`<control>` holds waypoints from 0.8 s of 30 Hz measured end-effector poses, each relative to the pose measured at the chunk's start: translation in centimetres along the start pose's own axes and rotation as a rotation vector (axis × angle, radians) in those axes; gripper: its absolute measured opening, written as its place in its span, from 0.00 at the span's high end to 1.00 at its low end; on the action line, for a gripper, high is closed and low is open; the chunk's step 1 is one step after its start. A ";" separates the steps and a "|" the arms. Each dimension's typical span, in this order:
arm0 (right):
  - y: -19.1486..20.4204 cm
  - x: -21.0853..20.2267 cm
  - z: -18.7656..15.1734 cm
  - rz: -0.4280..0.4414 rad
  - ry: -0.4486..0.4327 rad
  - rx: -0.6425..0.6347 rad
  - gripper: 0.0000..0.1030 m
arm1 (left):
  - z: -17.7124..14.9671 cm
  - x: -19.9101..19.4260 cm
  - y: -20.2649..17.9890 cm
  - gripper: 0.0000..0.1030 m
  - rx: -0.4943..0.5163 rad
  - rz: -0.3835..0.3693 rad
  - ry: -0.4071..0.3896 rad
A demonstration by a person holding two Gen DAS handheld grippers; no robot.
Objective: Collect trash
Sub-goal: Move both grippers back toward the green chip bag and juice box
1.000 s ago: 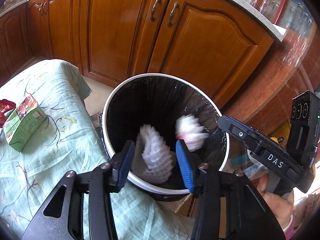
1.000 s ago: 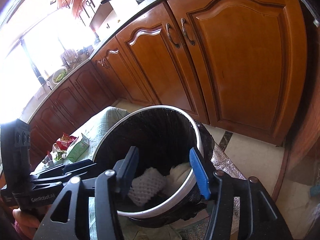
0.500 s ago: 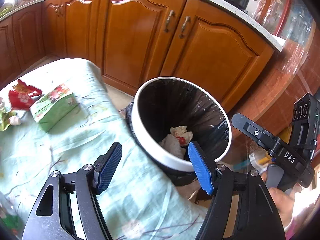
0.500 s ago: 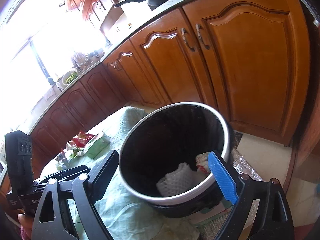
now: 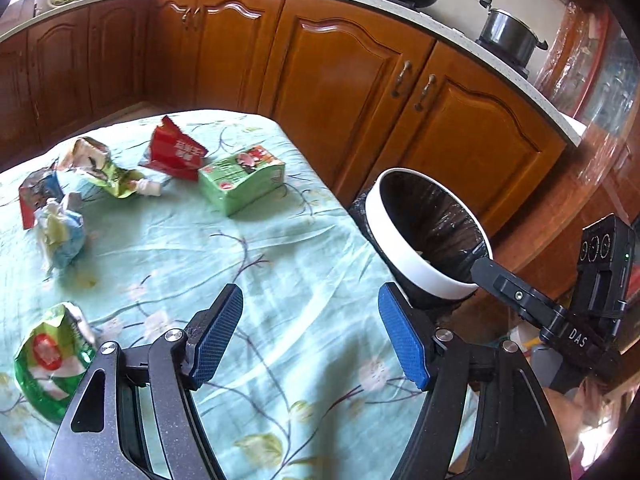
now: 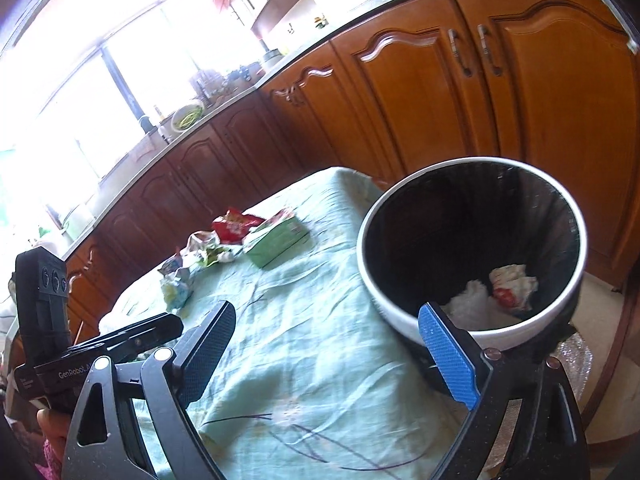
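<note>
A white-rimmed bin with a black liner stands beside the table's right end; it also shows in the right wrist view, holding white foam netting and a crumpled white-red wrapper. On the table lie a green carton, a red packet, a green-white wrapper, a crumpled blue-white wrapper and a green packet. My left gripper is open and empty above the tablecloth. My right gripper is open and empty by the bin's rim.
The table wears a pale green flowered cloth. Brown kitchen cabinets run behind the table and bin, with a pot and a pan on the counter. The other gripper's body is at the right.
Both grippers have opened wide and pulled back from over the bin toward the table. The foam netting and the wrapper have dropped into the bin. More table trash has come into view.
</note>
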State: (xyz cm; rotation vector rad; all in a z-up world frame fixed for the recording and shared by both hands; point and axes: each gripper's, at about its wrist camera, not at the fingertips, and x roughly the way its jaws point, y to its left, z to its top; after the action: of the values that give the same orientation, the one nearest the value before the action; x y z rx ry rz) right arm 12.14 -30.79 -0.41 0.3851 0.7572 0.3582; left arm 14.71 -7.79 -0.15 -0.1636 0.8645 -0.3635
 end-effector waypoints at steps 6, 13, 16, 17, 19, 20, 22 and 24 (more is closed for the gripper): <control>2.8 2.3 -0.8 0.038 0.045 -0.039 0.09 | -1.8 -3.1 4.1 0.30 -0.067 0.039 -0.032; 5.2 4.7 -0.5 0.069 0.078 -0.075 0.09 | -3.2 -5.5 7.4 0.30 -0.091 0.091 -0.053; 6.0 6.0 0.2 0.068 0.084 -0.099 0.09 | -3.5 -6.3 8.5 0.30 -0.091 0.101 -0.055; 6.1 6.3 0.4 0.068 0.085 -0.109 0.09 | -3.7 -6.5 8.9 0.30 -0.090 0.111 -0.058; 6.4 7.2 1.0 0.056 0.093 -0.123 0.09 | -3.7 -6.8 9.7 0.30 -0.092 0.118 -0.061; 6.4 7.8 1.3 0.052 0.102 -0.121 0.09 | -3.8 -6.9 10.2 0.30 -0.096 0.121 -0.060; 6.4 8.8 1.9 0.065 0.110 -0.103 0.09 | -3.9 -7.0 11.1 0.30 -0.102 0.137 -0.062; 6.7 9.8 2.5 0.077 0.118 -0.092 0.09 | -4.0 -7.2 12.1 0.30 -0.108 0.150 -0.061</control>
State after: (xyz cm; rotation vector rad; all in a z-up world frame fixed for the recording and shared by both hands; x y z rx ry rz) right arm 19.37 -21.13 -1.49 0.3089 0.8398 0.4898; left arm 10.37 6.15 -1.03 -0.2077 0.8309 -0.1706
